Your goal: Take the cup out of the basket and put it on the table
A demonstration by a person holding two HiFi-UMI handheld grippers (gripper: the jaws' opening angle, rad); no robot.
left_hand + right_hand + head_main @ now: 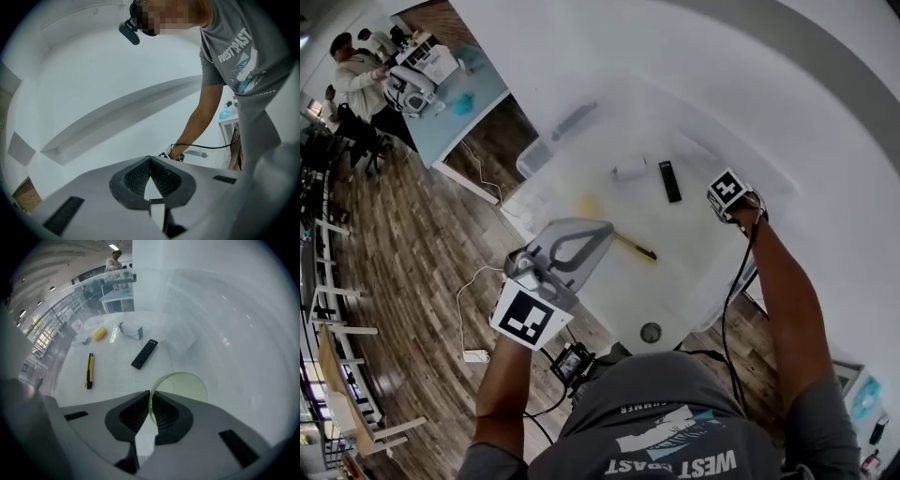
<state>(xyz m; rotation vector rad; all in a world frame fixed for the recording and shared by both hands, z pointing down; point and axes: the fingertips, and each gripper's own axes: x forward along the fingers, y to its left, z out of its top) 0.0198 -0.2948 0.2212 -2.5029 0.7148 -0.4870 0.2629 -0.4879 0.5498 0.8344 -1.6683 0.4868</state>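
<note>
right gripper (150, 397) pinching the thin rim of the cup (187, 383), which is inside the basket (534, 161). left gripper (150, 160) pressed together, empty. our worry: with a one-wall hold the cup could swing, slip, or clip the basket's side.

Remote: black, lying flat (144, 354).
Utility knife: yellow and black (89, 371), left of the remote, apart from it.
Yellow lump: farther back (100, 334).
Floor: wood planks (412, 244).

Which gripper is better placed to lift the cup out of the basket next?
Right. The right gripper is shut on the rim of the cup inside the basket; the left gripper is shut, empty, no cup before it.
</note>
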